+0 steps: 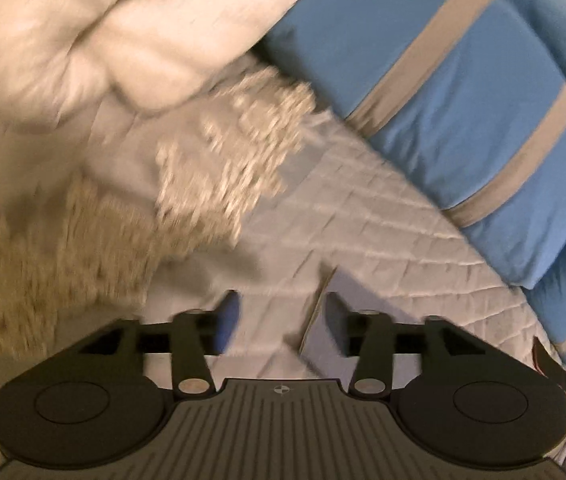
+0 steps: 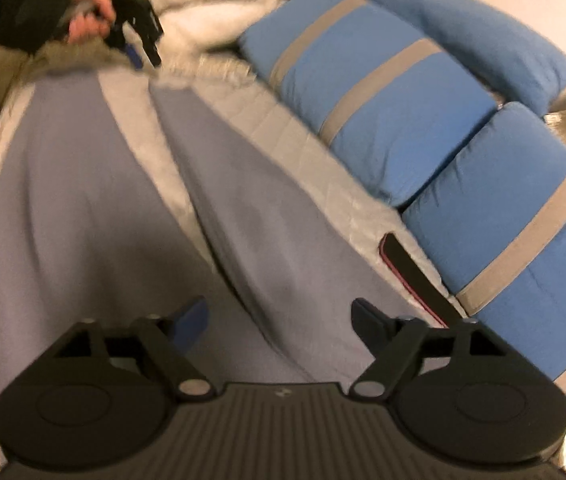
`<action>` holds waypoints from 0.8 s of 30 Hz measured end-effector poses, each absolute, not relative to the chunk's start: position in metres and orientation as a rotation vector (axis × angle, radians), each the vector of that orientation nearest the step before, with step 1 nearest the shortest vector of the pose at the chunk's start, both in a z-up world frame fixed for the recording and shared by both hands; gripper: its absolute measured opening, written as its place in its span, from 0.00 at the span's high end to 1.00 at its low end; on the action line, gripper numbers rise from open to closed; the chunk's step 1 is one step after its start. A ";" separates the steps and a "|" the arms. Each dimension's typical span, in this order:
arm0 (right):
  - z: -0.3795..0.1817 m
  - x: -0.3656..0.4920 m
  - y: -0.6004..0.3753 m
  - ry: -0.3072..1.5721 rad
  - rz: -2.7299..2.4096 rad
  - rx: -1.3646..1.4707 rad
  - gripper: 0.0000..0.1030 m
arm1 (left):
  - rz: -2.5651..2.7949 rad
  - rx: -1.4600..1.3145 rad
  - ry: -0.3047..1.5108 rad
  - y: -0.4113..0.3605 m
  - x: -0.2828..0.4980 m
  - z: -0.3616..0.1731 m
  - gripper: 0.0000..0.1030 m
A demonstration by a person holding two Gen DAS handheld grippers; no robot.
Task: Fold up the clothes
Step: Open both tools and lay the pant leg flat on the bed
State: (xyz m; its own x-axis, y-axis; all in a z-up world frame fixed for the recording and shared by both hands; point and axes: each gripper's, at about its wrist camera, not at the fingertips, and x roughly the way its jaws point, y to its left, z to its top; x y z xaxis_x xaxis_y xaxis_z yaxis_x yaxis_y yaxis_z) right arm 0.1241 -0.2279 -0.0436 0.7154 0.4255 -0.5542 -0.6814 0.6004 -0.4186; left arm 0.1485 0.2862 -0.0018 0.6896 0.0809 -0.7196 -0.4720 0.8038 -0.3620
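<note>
Grey-lilac trousers (image 2: pixel 83 184) lie flat on the quilted bed (image 2: pixel 283 140), waist end nearest the right tongs (image 2: pixel 279 320), both legs running away toward the left tongs (image 2: pixel 143 50) at the far hems; long axis runs near to far, w/ legs splayed slightly apart. Right tongs hang released over the waist area, gripping nothing. Left tongs also released; in the left wrist view a hem corner (image 1: pixel 319 320) sits just beside one finger, not pinched. Judged step: garment spread, first fold not yet begun. Next move prob. needs each tongs to pinch an edge. Beyond: dark phone (image 2: pixel 415 276), blue striped pillows (image 2: pixel 403 120), fluffy throw (image 1: pixel 83 220).
</note>
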 end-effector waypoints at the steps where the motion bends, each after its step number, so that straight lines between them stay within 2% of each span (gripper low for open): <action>1: -0.040 0.121 -0.229 0.416 0.656 -0.633 0.13 | 0.305 -0.549 0.755 0.286 0.153 0.000 0.51; 6: -0.023 0.109 -0.236 0.387 0.584 -0.530 0.08 | 0.231 -0.450 0.789 0.276 0.184 -0.007 0.51; 12: -0.004 0.107 -0.268 0.439 0.512 -0.358 0.04 | 0.206 -0.355 0.838 0.257 0.211 -0.031 0.51; 15: 0.002 0.109 -0.291 0.460 0.450 -0.296 0.04 | 0.188 -0.307 0.806 0.247 0.216 -0.038 0.54; 16: 0.003 0.109 -0.298 0.465 0.428 -0.280 0.03 | 0.182 -0.298 0.806 0.244 0.218 -0.040 0.70; 18: 0.006 0.112 -0.312 0.481 0.396 -0.251 0.03 | 0.173 -0.277 0.811 0.237 0.222 -0.043 0.95; 24: -0.002 0.118 -0.351 0.545 0.311 -0.285 0.03 | 0.219 -0.087 0.778 0.224 0.224 -0.038 0.97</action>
